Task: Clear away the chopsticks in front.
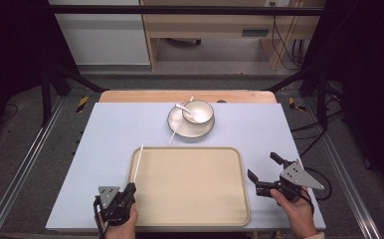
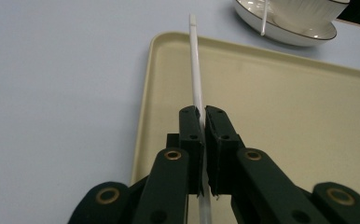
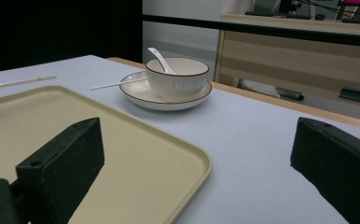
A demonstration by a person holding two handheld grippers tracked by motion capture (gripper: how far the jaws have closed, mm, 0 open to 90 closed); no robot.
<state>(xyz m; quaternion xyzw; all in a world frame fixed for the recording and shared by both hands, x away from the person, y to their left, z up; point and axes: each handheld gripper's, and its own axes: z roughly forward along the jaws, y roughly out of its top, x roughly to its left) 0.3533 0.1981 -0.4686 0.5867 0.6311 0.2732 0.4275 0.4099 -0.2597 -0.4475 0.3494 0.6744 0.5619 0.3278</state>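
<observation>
My left gripper [image 1: 129, 191] [image 2: 203, 116] is at the near left corner of the beige tray [image 1: 190, 184] [image 2: 285, 107], shut on a thin white chopstick [image 1: 138, 162] [image 2: 196, 70]. The stick points away from me along the tray's left rim. A second white chopstick [image 1: 179, 123] [image 3: 113, 85] leans on the plate [image 1: 180, 128] [image 3: 145, 99] beyond the tray. The plate carries a white bowl [image 1: 199, 112] [image 3: 178, 79] with a spoon [image 3: 159, 58] in it. My right gripper [image 1: 264, 167] [image 3: 197, 135] is open just right of the tray, holding nothing.
A pale blue mat [image 1: 110, 134] covers the table, with a wooden edge [image 1: 185, 95] at the far side. Metal frame rails [image 1: 26, 164] run along both sides. A desk and cables [image 1: 284, 45] stand beyond the table.
</observation>
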